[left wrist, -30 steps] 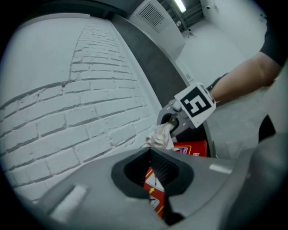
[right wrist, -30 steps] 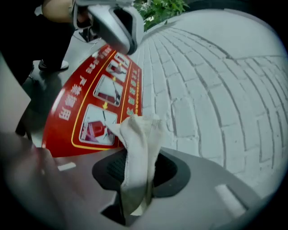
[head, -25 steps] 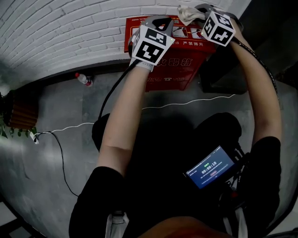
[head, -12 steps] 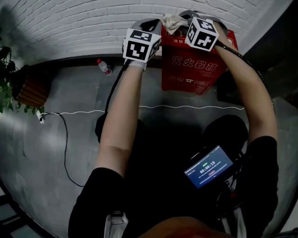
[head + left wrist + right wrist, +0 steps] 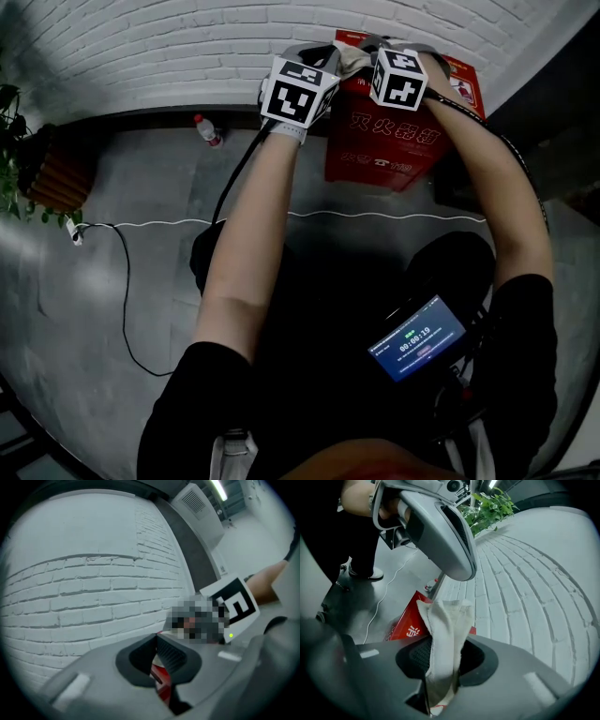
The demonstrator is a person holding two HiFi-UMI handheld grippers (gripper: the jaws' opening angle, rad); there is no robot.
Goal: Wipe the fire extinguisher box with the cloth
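Against the white brick wall point(image 5: 141, 47), the red fire extinguisher box point(image 5: 389, 141) stands on the grey floor, and both of my grippers hang over its top left corner. My right gripper point(image 5: 440, 667) is clamped tight on the cloth point(image 5: 446, 630), pinching it low so that a long pale fold sticks out past the pads toward the box's top edge. My left gripper point(image 5: 157, 658) has its 2 jaws closed tip to tip with nothing between them. Only a sliver of red box shows through the gap below the tips.

I judge the cloth soft, limp and light. It will bunch rather than push, so a hold close to the pads suits it, and the loose end must be pressed flat on the surface to wipe at all. The box looks like stiff sheet metal, smooth and probably slick, and heavy enough not to slide under a light wipe. If it does shift, my free left jaws could steady its top rim.

What crowds me is the wall just behind the box, where a stroke along the back edge could scrape my jaws on brick, and my 2 grippers sit very close together. A small bottle point(image 5: 206, 131) stands by the wall to the left, a white cable point(image 5: 234, 222) crosses the floor in front, and a potted plant point(image 5: 56, 173) sits further left. All 3 are well apart from the box.
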